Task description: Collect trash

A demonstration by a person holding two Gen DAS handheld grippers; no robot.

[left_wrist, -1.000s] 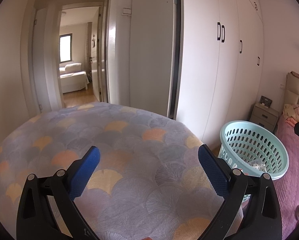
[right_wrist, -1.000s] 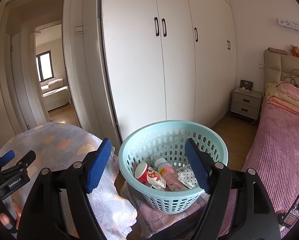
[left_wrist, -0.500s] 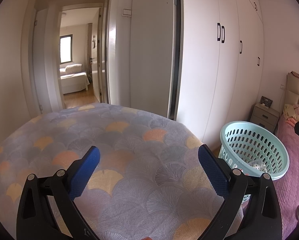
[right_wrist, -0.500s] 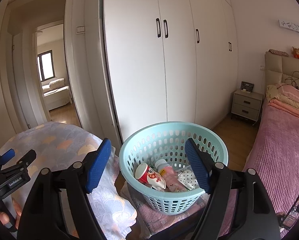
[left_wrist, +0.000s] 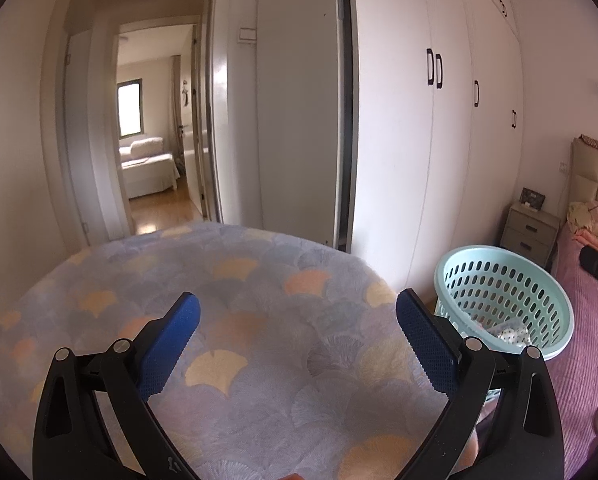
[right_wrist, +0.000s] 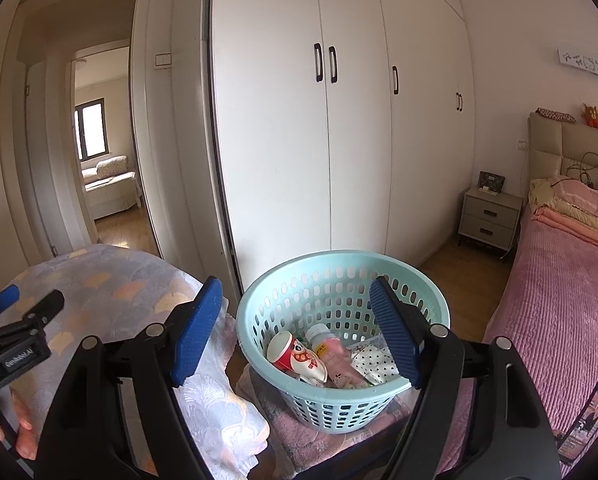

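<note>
Nothing has moved since the earlier frames: both the left gripper [left_wrist: 297, 312] and the right gripper [right_wrist: 295, 300] hang spread and empty. Basket [right_wrist: 339, 390], at 12 o'clock of the right gripper, already holds trash; collection appears complete.

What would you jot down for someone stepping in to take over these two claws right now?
Left claw: open, empty, over the scallop-patterned cloth.
Right claw: open, empty, hovering in front of the mint basket.
In the basket: a red and white cup, a pink bottle and a dotted white wrapper.
Done: those three pieces appear to be collected.
Left: no trash shows on the cloth in either view; look elsewhere in the room for more.
</note>
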